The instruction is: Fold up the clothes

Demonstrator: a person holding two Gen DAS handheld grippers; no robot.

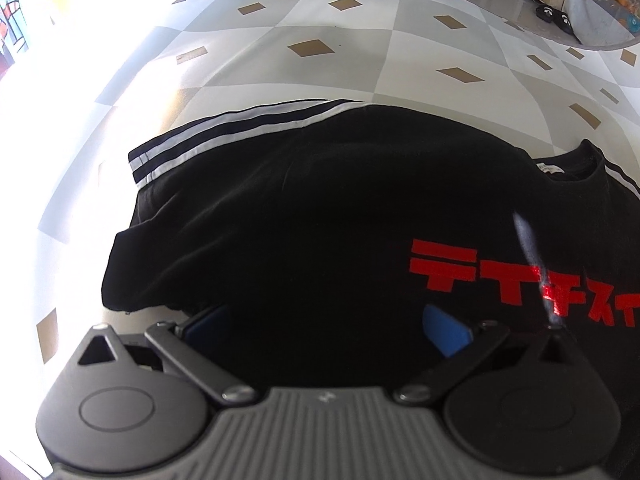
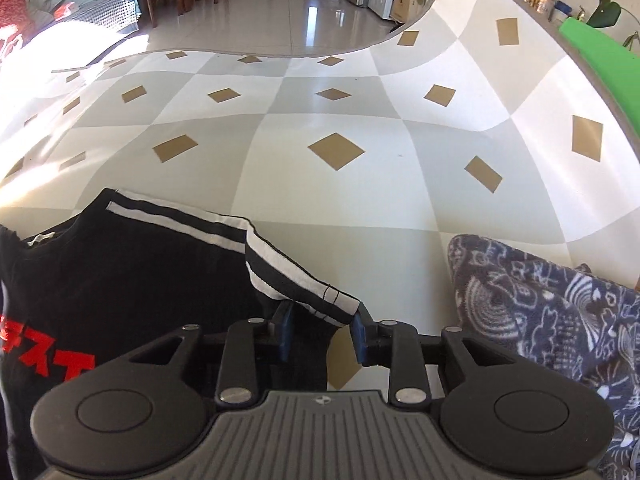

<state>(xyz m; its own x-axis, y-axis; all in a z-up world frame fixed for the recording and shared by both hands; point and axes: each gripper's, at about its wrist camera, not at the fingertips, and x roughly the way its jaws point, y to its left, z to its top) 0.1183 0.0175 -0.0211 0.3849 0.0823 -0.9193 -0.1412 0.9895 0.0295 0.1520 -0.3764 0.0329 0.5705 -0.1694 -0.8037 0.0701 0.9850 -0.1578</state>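
Black T-shirt (image 1: 300, 220), red lettering, striped sleeves: lies front up on the checked surface (image 1: 360, 60), partly gathered.
Left tool (image 1: 326, 326): spread wide, grasping nothing, low over the shirt's body; risk of pinching several layers at once.
Right tool (image 2: 322, 334): fingers stand either side of the striped sleeve (image 2: 304, 284), not closed on it; the sleeve may slide out.
Patterned blue cloth (image 2: 540, 312): just right of the sleeve, may snag.
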